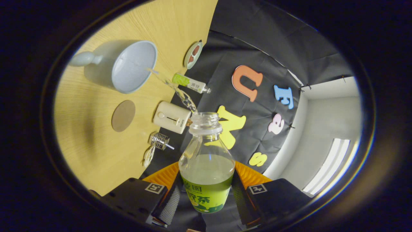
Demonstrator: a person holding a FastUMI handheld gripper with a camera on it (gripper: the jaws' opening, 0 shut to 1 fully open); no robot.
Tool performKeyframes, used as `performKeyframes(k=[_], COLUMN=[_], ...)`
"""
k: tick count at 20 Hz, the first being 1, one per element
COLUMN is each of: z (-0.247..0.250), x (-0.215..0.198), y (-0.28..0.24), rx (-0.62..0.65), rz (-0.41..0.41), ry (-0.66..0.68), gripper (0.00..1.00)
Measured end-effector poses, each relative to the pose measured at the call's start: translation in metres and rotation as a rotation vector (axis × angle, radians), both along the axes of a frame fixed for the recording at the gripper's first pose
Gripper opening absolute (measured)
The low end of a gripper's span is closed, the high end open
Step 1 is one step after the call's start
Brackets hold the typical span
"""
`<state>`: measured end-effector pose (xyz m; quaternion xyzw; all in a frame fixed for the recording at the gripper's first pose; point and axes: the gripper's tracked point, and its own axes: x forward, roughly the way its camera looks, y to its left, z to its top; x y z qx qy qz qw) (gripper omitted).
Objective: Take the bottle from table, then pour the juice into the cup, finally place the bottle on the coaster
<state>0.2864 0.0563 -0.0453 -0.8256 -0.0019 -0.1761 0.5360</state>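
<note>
Clamping bottle [206,161] between gripper [206,196] fingers, tilted, juice [180,93] streaming into cup [133,66]

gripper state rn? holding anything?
Gripper: closed on the bottle, both fingers pressing its labelled body. Bottle is uncapped and tipped, juice streaming from its mouth toward the cup.
</note>
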Motion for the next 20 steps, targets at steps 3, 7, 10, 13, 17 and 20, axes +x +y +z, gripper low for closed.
performKeyframes(k=[3, 7, 10, 13, 17, 20], z=[0.002, 0.007, 0.013, 0.019, 0.027, 0.033], x=[0.003, 0.002, 0.001, -0.002, -0.004, -0.003], y=[-0.001, -0.002, 0.002, 0.003, 0.003, 0.004], rx=[-0.019, -0.066, -0.098, -0.115, -0.146, -0.152], rz=[-0.010, -0.021, -0.015, -0.013, -0.020, -0.016], ry=[0.002, -0.005, -0.016, -0.030, -0.046, -0.061], gripper=[0.80, 0.80, 0.80, 0.80, 0.80, 0.80])
